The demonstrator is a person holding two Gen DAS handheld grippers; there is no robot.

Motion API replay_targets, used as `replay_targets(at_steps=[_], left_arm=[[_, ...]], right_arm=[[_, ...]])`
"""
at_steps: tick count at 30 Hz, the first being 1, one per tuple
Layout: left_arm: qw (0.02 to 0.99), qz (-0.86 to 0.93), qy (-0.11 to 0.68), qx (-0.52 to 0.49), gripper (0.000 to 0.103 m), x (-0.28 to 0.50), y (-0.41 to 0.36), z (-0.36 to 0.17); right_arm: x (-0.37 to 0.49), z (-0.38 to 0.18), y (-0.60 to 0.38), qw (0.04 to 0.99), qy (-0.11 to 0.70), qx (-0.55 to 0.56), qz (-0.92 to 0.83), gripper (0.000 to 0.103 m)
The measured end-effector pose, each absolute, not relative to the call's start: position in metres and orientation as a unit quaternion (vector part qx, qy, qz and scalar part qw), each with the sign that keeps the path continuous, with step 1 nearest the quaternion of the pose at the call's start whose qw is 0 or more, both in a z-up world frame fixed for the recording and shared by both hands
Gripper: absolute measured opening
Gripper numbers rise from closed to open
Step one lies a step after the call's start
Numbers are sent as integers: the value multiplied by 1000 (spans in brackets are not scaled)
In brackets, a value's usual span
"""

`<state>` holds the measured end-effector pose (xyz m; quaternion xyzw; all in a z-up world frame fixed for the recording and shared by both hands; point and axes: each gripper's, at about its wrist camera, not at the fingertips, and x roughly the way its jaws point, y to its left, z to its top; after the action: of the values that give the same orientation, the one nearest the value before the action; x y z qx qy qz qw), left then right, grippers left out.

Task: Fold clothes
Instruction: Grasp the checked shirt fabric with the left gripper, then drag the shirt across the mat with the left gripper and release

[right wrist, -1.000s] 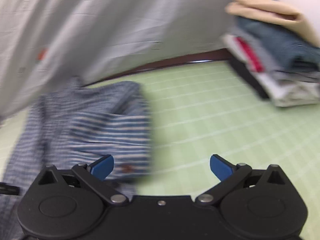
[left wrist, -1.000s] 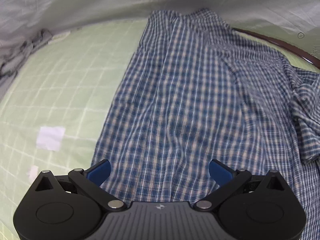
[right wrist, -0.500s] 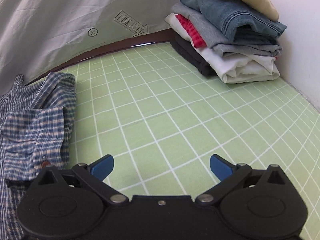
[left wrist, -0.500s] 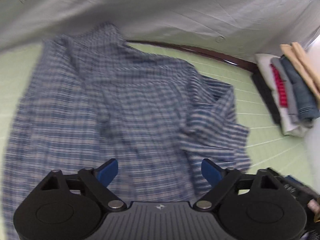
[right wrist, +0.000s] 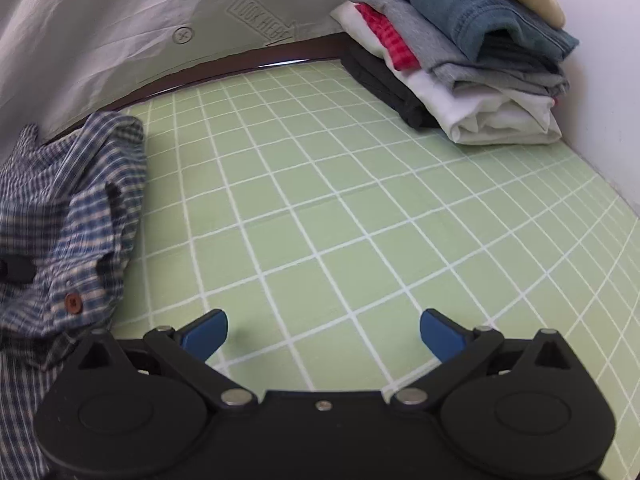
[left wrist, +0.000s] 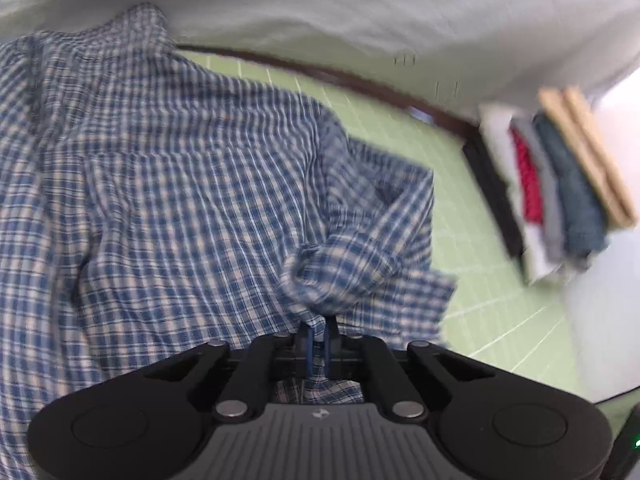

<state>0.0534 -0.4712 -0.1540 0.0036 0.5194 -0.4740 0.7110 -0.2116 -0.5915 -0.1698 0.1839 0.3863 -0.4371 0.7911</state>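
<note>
Left wrist view: left gripper (left wrist: 319,334) jaws clenched on a bunched fold of the checked shirt (left wrist: 168,184), which lies rumpled on the green grid mat (right wrist: 328,208). Right gripper (right wrist: 323,330) jaws spread wide, holding nothing, over bare mat just beside the shirt's cuff. Folded stack (right wrist: 460,60) sits in the far corner. Shirt looks light, floppy, thin cotton; likely sags and creases, so pinch at seams, cuff or hem.
</note>
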Motion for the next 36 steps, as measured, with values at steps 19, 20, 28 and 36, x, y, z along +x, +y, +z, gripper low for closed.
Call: replay_targets(at_steps=[19,20,28,36], left_arm=[[844,-289,436,-119,12,214,-260,-96],[850,-267,440,-111,23,220,-251,-100],[845,-255,465,-69,66,170,-214,-113],[808,-299,507,40,70,36,-226,-139]], right_arm=[[-140,-129,-454,838,419,65,-343,103],[-141,-128,-450,839,420,61,-341,103],[-158,-131,-431,841,423,50,-333,103],[-185,-142,-430,846,429,77,-308,103]])
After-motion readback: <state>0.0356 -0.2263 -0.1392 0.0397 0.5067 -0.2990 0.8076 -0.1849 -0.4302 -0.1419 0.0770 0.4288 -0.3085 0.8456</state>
